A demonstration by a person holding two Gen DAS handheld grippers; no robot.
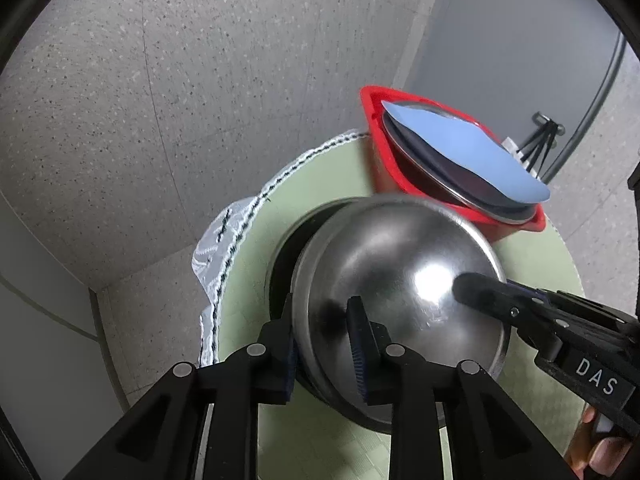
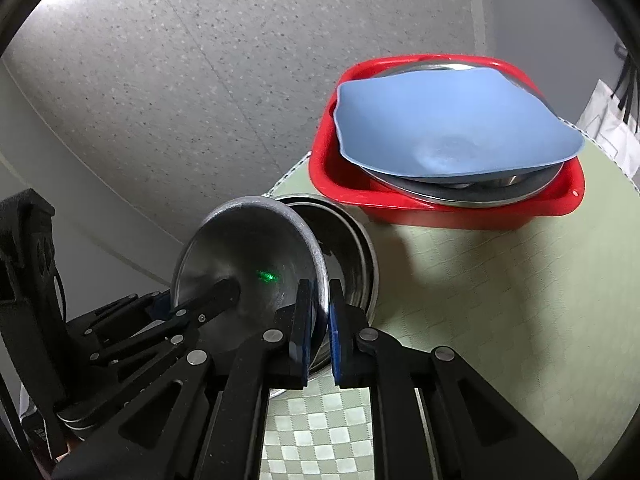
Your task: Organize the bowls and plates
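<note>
A steel bowl [image 1: 400, 280] is held tilted over a stack of steel bowls [image 2: 352, 256] on the round green table [image 2: 500, 320]. My left gripper [image 1: 320, 320] is shut on the bowl's rim, one finger outside and one inside. My right gripper [image 2: 320, 300] is shut on the same bowl [image 2: 248, 264] at its opposite rim. A red tub [image 2: 440, 208] behind holds steel plates and a blue plate [image 2: 452, 132] on top; the tub [image 1: 380, 148] also shows in the left wrist view.
The table has a green checked cloth with a white lace edge [image 1: 224, 240]. The speckled floor [image 1: 160, 100] lies beyond the table edge. A white bag [image 2: 612, 120] hangs at the far right.
</note>
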